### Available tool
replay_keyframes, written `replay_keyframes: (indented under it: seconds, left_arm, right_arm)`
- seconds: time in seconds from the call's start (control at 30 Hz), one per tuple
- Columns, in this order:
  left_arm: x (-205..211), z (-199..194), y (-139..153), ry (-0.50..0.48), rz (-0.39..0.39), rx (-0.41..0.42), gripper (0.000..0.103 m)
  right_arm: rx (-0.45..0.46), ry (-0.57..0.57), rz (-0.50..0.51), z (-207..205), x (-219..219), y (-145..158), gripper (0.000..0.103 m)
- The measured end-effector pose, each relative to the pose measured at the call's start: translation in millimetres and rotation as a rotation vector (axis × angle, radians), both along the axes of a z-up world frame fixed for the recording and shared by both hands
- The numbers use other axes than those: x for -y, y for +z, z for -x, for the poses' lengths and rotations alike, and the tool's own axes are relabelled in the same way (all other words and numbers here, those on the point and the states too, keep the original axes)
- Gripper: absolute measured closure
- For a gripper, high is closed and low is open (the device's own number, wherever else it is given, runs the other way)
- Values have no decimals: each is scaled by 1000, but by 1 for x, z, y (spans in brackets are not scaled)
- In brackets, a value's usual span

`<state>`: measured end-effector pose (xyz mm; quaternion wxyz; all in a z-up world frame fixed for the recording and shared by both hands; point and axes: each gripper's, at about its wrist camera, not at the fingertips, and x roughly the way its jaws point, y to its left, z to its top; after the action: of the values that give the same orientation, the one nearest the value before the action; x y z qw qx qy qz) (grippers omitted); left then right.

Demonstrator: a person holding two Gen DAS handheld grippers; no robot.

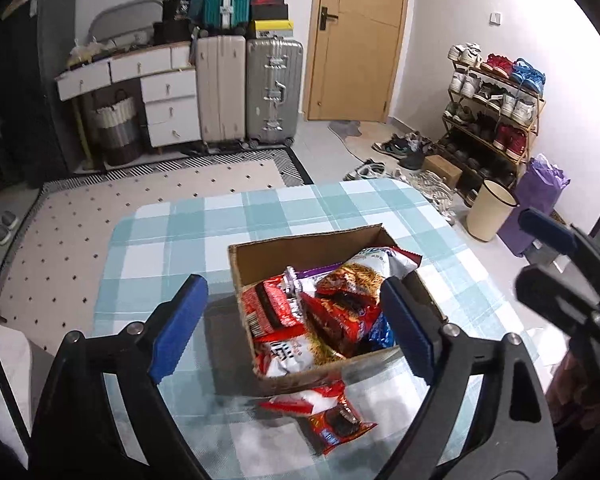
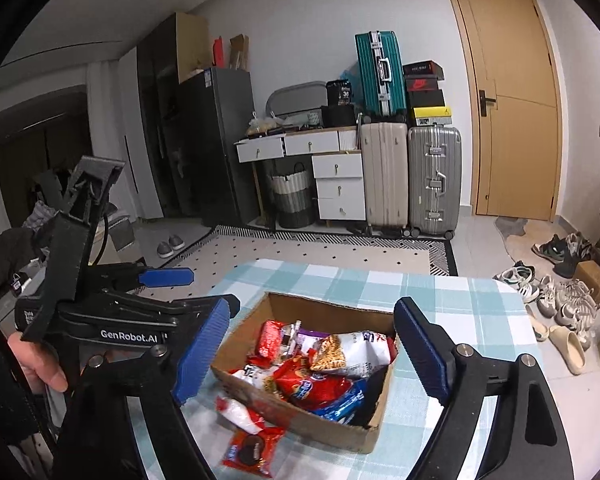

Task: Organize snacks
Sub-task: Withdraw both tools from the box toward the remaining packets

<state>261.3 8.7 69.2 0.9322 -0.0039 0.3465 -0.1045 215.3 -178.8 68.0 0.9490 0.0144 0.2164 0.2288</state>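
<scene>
Cardboard box [image 1: 324,376] sits on checked table [image 1: 172,236], packed with snacks: red packs, white noodle bag [image 2: 354,350], blue pack [image 2: 342,402]; two packs lie outside, on cloth just beside box's near wall: white-red pack [image 2: 240,416] touching it, red cookie pack [image 2: 250,450] nearer camera; left gripper [image 1: 294,326] above box's near-left corner, fingers spread wide, nothing between; right gripper [image 2: 312,354] above box, likewise spread, holding nothing; suitcases [image 2: 434,180] by far wall.
</scene>
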Motion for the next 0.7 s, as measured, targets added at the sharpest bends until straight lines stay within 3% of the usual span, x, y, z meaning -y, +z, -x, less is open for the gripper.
replay_keyframes:
  seconds: [0.17, 0.33, 0.47, 0.7]
  left_arm:
    - [-2, 27, 0, 14, -18, 16, 15]
    - [-8, 58, 0, 43, -31, 59, 2]
    - [-15, 84, -4, 77, -32, 92, 1]
    - [-32, 120, -32, 148, -28, 77, 1]
  right_arm:
    - [24, -13, -9, 25, 0, 9, 11]
    - [20, -20, -27, 48, 0, 7, 8]
    - [7, -15, -45, 65, 2, 4, 5]
    - [-14, 0, -35, 91, -3, -17, 4]
